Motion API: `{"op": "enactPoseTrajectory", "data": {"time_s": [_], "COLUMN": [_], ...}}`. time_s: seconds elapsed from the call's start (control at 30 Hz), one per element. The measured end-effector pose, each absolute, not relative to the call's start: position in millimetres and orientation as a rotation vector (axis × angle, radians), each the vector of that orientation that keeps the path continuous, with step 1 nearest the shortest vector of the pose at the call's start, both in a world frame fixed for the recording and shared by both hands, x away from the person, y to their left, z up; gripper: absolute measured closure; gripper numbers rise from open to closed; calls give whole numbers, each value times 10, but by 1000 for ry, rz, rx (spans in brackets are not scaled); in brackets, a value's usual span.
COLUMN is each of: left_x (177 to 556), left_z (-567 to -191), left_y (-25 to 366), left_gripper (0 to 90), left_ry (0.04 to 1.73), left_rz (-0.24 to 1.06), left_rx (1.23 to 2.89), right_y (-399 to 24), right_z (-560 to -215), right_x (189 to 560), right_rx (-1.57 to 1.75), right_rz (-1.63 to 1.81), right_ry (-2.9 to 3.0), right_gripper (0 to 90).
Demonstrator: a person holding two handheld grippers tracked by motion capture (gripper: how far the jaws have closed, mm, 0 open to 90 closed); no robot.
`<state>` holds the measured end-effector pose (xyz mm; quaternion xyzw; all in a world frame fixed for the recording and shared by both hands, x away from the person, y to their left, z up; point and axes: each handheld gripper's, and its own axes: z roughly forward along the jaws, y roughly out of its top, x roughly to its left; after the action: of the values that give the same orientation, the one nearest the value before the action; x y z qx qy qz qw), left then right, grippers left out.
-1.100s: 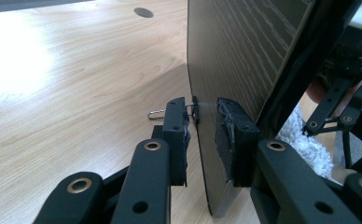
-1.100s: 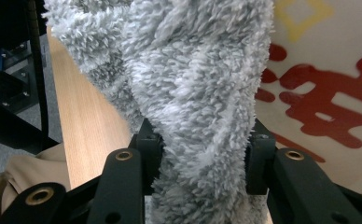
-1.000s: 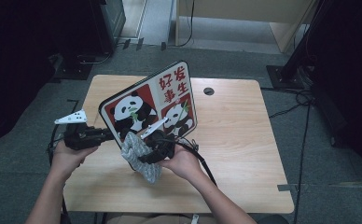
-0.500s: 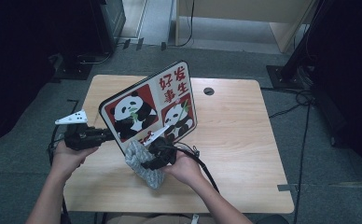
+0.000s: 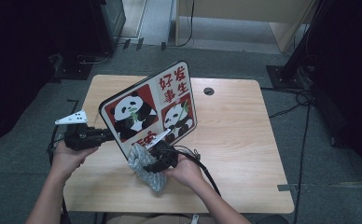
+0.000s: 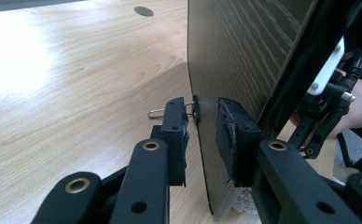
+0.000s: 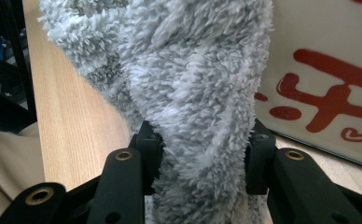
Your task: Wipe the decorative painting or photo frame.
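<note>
A board [image 5: 149,109] printed with pandas and red characters stands tilted on the wooden table [image 5: 244,154]. At its left edge my left gripper [image 5: 105,136] is shut on it. In the left gripper view the dark back of the board [image 6: 244,51] runs between the pads of that gripper [image 6: 201,112], with a small metal hook [image 6: 156,112] beside the left pad. My right gripper [image 5: 146,161] is shut on a grey fluffy cloth [image 5: 144,170] at the board's lower front corner. In the right gripper view the cloth [image 7: 188,84] bulges out of that gripper [image 7: 202,135], next to the board's printed face [image 7: 328,56].
A round cable hole [image 5: 209,91] sits near the table's far edge. A black cable [image 5: 202,165] trails from the right gripper over the tabletop. Dark stands and cables crowd the floor around the table. The person's forearms come in from the near edge.
The right gripper has sunk with the cloth along the board's lower front, toward the near edge of the table. The board and the left gripper have kept still.
</note>
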<state>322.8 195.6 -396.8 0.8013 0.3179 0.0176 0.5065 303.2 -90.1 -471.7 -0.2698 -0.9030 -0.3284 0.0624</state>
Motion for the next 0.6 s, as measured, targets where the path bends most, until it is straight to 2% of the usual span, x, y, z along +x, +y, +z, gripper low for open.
{"op": "enactPoseTrajectory", "data": {"time_s": [0.3,0.6], "left_x": [3235,3232], "left_z": [-3971,-3979], "left_y": [1964,1971], "left_gripper": [720,652], "left_ry": [773,784], "left_rz": [42,73], "left_rx": [1934,1944], "right_y": [-906,-912], "right_z": [-4705,-4606], "right_x": [3031,3023], "right_rx": [-816,-805], "right_rz": [-989,-968], "right_ry": [-2727,-2738], "right_gripper": [606,611]}}
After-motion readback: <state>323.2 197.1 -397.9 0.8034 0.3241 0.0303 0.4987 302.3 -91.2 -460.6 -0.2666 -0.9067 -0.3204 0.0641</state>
